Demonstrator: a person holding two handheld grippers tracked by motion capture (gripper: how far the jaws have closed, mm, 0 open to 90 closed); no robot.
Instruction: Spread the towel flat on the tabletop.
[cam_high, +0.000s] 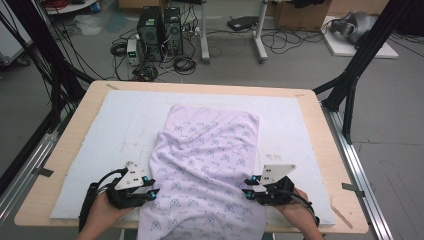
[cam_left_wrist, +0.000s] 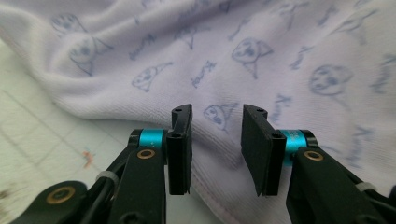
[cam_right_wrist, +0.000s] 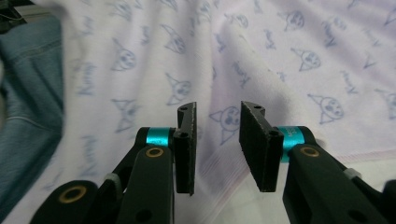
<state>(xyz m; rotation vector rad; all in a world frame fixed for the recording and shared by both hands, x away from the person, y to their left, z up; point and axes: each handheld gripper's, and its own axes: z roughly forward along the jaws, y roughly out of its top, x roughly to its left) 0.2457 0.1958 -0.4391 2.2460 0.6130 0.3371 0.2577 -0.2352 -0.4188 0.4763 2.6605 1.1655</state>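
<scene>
Here, cloth: pale lilac cat-print towel (cam_high: 207, 165), draped over tabletop's lower edge.
Left tool (cam_high: 152, 193): parted, hem between, ungripped.
Right tool (cam_high: 248, 192): likewise.
Advice: both hems should be pinched evenly.

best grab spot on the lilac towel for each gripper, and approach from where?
Probably the hemmed side edges of the lilac towel, near the table's front. There each edge lies flat on the white mat, thin enough for the jaws. Bring the left gripper in from the towel's left and the right gripper from its right; both stand open, level with those edges.
</scene>
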